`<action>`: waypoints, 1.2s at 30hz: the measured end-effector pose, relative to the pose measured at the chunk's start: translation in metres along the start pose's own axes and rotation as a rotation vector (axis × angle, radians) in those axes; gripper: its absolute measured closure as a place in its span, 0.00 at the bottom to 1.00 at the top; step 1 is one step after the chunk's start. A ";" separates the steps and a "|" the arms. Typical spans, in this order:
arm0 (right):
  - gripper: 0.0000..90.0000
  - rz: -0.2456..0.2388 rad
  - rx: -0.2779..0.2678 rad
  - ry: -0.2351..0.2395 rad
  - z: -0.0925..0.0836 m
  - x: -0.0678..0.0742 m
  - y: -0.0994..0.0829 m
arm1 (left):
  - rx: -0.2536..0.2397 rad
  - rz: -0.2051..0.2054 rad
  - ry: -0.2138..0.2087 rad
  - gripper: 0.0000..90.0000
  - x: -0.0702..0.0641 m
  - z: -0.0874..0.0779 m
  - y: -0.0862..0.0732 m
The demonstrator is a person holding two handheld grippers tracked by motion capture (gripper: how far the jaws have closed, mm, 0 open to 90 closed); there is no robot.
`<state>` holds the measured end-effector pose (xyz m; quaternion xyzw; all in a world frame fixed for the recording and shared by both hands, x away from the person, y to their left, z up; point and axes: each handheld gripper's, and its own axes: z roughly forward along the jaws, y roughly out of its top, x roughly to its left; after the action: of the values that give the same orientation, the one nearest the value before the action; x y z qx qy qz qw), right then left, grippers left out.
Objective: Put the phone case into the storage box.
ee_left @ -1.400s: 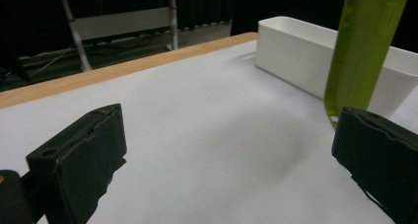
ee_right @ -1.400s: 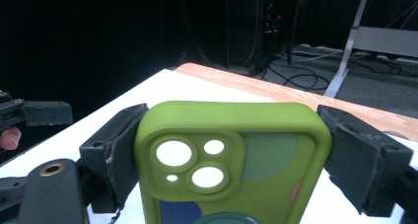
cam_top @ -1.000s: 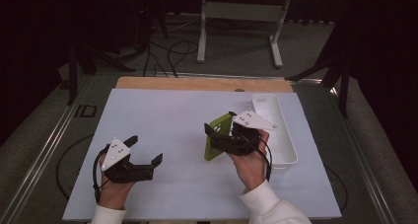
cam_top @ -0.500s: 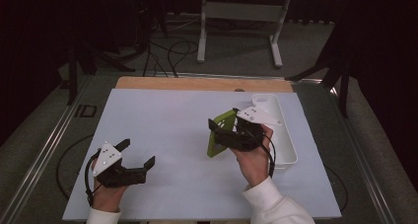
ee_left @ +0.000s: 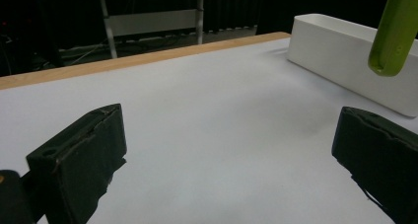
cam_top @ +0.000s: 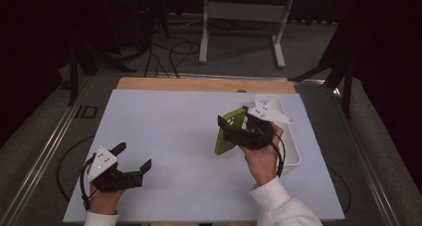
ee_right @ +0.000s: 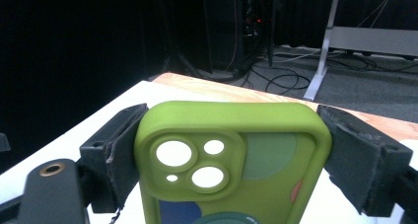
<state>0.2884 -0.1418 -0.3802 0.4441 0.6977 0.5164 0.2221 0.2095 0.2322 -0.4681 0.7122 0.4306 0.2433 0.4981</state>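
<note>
Right gripper view: green phone case (ee_right: 231, 160) clamped between right gripper (ee_right: 231, 150) jaws.

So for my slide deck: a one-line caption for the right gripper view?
Right gripper clamps a green phone case by its sides, camera cutouts facing the lens.

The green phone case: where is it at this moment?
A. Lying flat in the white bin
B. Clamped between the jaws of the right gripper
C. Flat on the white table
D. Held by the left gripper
B. The right gripper has its jaws pressed on both sides of the green phone case, holding it above the table.
</note>
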 end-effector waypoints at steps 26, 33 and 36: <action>0.18 0.010 0.001 -0.067 0.000 -0.018 0.007 | 0.004 -0.004 0.020 0.01 0.003 -0.004 -0.003; 0.18 0.017 0.002 -0.080 -0.001 -0.024 0.010 | 0.006 -0.007 0.017 0.01 0.003 -0.004 -0.003; 0.18 0.016 0.003 -0.086 0.000 -0.027 0.011 | 0.006 -0.011 0.016 0.01 0.003 -0.004 -0.003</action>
<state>0.3062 -0.1638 -0.3737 0.4719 0.6847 0.4975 0.2471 0.2069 0.2373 -0.4699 0.7094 0.4393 0.2448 0.4937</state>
